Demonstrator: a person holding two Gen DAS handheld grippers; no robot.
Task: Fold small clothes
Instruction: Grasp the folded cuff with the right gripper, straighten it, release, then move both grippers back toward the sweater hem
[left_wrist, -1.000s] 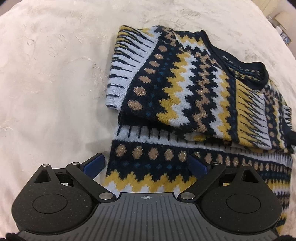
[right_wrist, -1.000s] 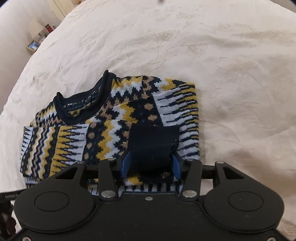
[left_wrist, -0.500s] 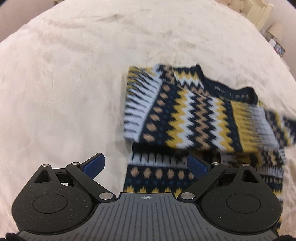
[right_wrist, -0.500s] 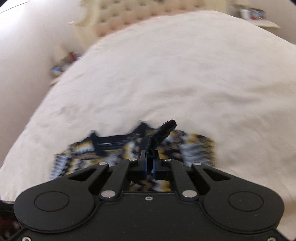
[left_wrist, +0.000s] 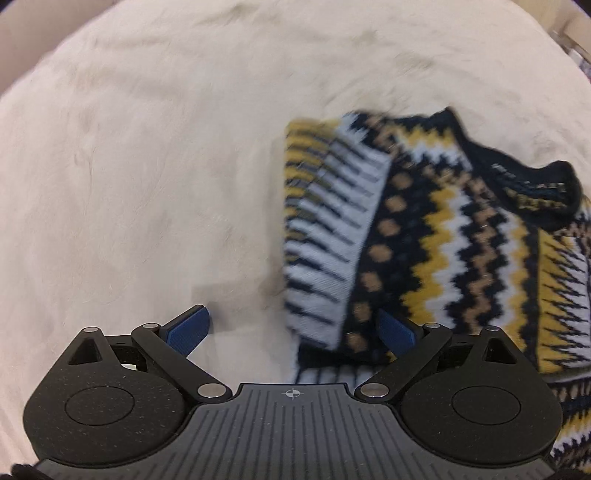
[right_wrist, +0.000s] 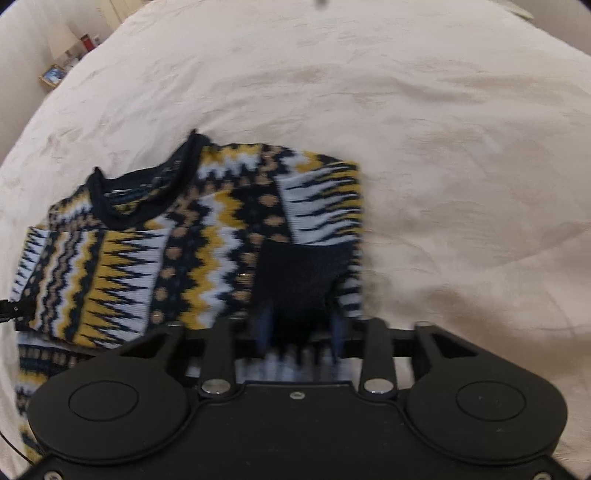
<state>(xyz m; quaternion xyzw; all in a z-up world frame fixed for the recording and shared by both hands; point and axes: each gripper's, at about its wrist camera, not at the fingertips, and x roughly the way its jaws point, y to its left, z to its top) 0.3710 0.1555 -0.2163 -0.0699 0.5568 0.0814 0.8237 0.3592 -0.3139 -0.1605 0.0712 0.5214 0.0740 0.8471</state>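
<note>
Cream, faintly patterned bedspread (left_wrist: 155, 177) covers a bed and fills the background of both wrist views; both frames are motion-blurred.

Left hand-held gripper (left_wrist: 293, 330): its jaws stand wide apart, with nothing pressed between the blue pads. The left pad (left_wrist: 188, 328) hangs over bare bedspread. The right pad (left_wrist: 395, 332) lies over the near left corner of the knitted sweater (left_wrist: 424, 251); whether it touches the knit cannot be told.

Right hand-held gripper (right_wrist: 301, 326): its jaws are about half open and have just been opening. A dark navy ribbed cuff (right_wrist: 301, 277) lies between the blurred blue fingers (right_wrist: 264, 325). The pads do not appear to press on it, though blur makes contact uncertain.

Knitted sweater: a small garment in navy, mustard, white and tan zigzag and dot bands, lying folded on the bedspread. In the left view it sits right of centre, its left edge a band of white and navy stripes. In the right view it sits left of centre, directly ahead of the gripper. One patterned part is folded across the body, and a strip of the lower body shows nearer the cameras beneath it.

Navy neckband (right_wrist: 147, 192): forms an open curve on the far side of the sweater.

Beyond the bed, at the far upper left of the right view, a small framed picture (right_wrist: 53, 75) and other small items stand against a pale wall.
</note>
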